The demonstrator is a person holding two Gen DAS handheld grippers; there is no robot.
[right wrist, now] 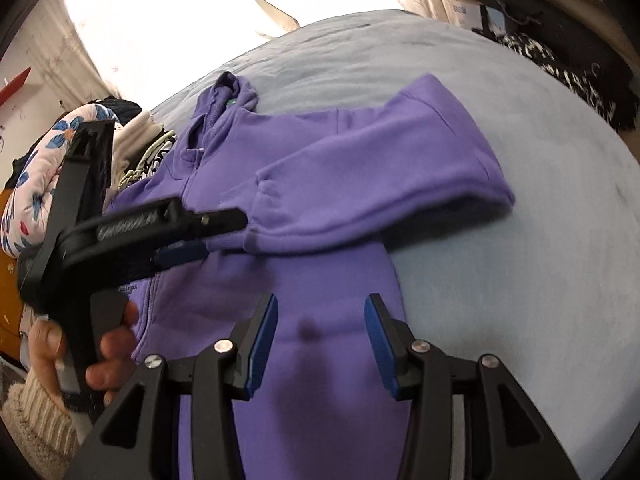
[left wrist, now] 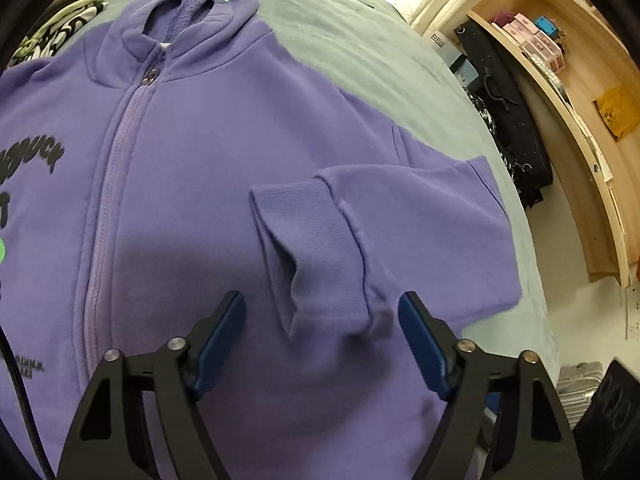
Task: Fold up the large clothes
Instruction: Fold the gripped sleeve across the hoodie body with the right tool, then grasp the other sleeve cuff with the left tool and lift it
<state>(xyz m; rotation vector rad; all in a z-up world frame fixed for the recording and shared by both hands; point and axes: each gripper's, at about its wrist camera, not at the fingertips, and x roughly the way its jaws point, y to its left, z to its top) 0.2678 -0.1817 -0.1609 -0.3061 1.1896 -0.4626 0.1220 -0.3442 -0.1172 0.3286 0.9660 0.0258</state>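
A purple zip-up hoodie (left wrist: pixel 192 140) lies face up on a pale blue-grey bed (left wrist: pixel 360 32), its hood at the far end. One sleeve is folded across the chest, with its ribbed cuff (left wrist: pixel 308 232) pointing toward me. My left gripper (left wrist: pixel 322 300) hovers just behind the cuff, jaws apart on either side of its near end, pads not pressing. In the right wrist view the hoodie (right wrist: pixel 304 152) spreads over the bed (right wrist: pixel 520 280), and the left gripper (right wrist: pixel 216 236) reaches to the cuff edge. My right gripper (right wrist: pixel 322 300) is open over the hoodie's lower body, holding nothing.
A wooden shelf (left wrist: pixel 560 80) with boxes stands at the right, dark patterned clothes (left wrist: pixel 508 120) below it. More clothes (left wrist: pixel 60 28) pile up at the bed's far left, beside a floral cushion (right wrist: pixel 40 184). A person's hand (right wrist: pixel 112 344) holds the left gripper's handle.
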